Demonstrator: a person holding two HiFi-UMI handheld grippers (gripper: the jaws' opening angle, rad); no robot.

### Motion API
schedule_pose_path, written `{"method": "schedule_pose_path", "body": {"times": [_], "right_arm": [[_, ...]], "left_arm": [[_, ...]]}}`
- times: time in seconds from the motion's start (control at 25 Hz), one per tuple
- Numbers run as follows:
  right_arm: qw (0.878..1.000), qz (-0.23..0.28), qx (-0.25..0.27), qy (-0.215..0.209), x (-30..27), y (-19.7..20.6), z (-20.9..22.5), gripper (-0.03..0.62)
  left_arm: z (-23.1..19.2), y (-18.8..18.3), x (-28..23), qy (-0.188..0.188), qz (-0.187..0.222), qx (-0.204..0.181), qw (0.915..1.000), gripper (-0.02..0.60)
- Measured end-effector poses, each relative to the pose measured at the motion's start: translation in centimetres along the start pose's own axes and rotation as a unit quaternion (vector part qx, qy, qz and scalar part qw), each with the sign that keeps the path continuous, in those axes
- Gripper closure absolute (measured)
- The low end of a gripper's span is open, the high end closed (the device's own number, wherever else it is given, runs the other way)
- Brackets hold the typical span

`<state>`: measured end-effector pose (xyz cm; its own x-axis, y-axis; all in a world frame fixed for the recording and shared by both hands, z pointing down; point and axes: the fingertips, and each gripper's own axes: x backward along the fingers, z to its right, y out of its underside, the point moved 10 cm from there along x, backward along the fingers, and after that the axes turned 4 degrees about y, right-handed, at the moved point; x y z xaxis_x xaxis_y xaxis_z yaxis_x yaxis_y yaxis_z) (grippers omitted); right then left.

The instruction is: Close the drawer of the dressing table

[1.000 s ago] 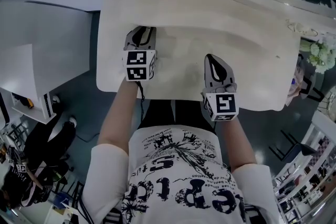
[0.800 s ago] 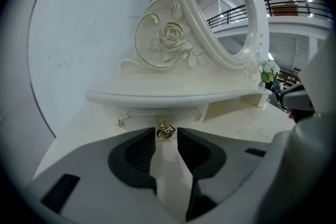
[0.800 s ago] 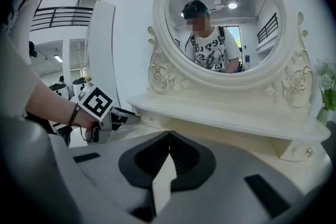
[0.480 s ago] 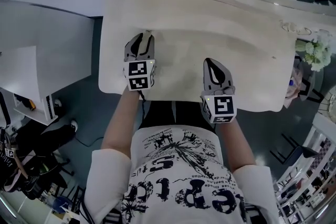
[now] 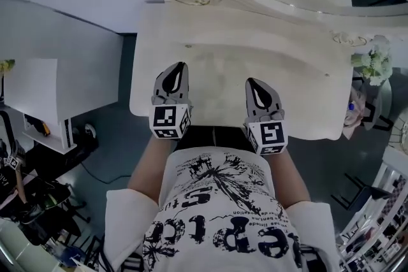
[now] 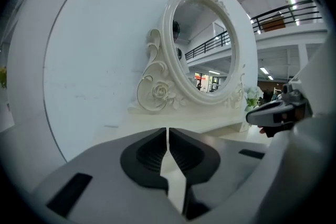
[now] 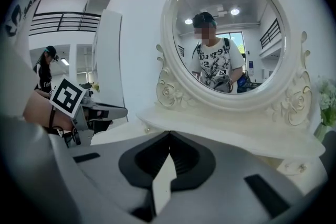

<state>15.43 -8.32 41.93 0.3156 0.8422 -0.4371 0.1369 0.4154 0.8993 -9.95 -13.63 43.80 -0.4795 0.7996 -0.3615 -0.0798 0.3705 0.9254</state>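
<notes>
Left gripper (image 5: 180,67) and right gripper (image 5: 252,83) are held empty over the dressing table (image 5: 236,48).
Nothing is caught between the left jaws, which are closing to a thin slit, and the right jaws are pressed together. No drawer is seen jutting past the table's front edge, so it is judged pushed in, and the grippers are probably kept clear for that reason.
</notes>
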Motion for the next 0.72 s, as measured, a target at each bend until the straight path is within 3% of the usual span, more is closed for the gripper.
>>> {"method": "schedule_pose_path", "body": {"times": [0.24,0.56,0.72], "right_arm": [[0.999,0.049,0.007,0.000,1.6,-3.3,0.0,0.577],[0.991,0.136,0.009,-0.006,4.3,-7.8,0.2,0.577],[0.987,0.162,-0.004,-0.021,5.2,-8.9,0.4,0.577]], "left_arm": [[2.6,-4.3,2.1,0.040,0.047,-0.008,0.9981,0.561],[3.5,-11.4,4.1,0.069,0.071,-0.024,0.9948,0.561],[5.0,-12.9,4.8,0.098,0.073,-0.082,0.9891,0.561]]}}
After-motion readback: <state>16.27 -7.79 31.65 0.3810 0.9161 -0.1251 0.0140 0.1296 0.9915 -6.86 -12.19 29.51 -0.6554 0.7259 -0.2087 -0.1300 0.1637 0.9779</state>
